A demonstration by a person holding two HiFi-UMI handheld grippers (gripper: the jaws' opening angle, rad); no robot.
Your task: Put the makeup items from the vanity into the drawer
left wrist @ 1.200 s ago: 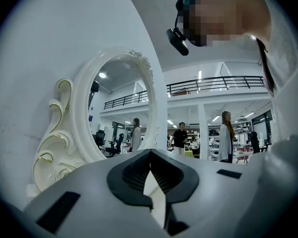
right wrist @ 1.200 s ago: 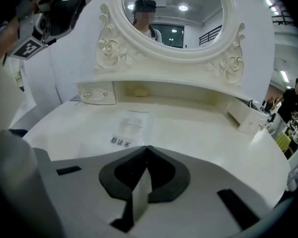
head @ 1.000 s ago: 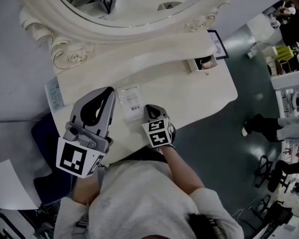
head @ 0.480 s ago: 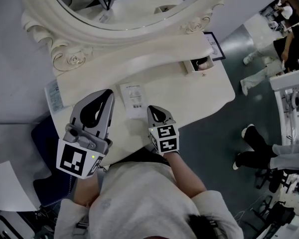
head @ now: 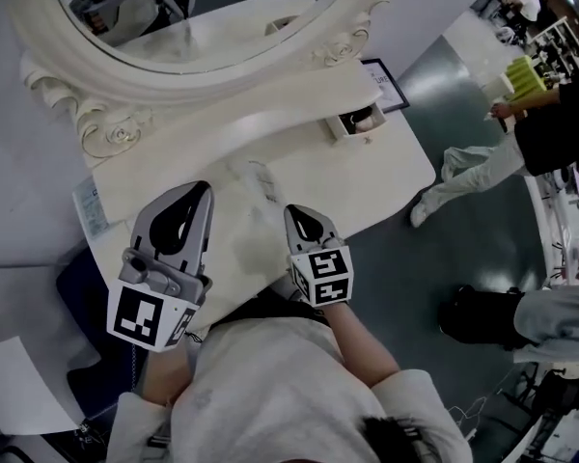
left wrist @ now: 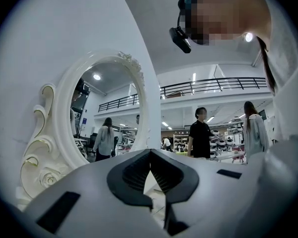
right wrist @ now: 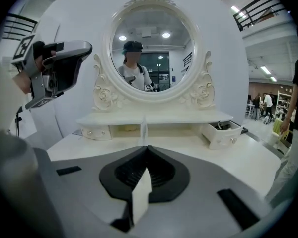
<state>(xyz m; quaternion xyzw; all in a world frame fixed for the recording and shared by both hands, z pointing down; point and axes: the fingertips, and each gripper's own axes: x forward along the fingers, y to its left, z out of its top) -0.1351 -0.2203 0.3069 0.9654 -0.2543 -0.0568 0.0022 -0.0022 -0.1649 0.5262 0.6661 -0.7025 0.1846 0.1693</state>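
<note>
1. My right gripper (right wrist: 148,148) is closed on a thin white packet (right wrist: 140,192). I see the packet edge-on between the jaws, and it sticks out past the tips above the vanity (head: 367,177).
2. In the head view the packet is only a blur just ahead of that gripper.
3. My left gripper (left wrist: 150,151) has its jaws together, with nothing between them.
4. The small drawer (right wrist: 219,135) stands open at the right end of the shelf under the mirror (right wrist: 149,48), well apart from the packet. Something dark lies inside it.
</note>
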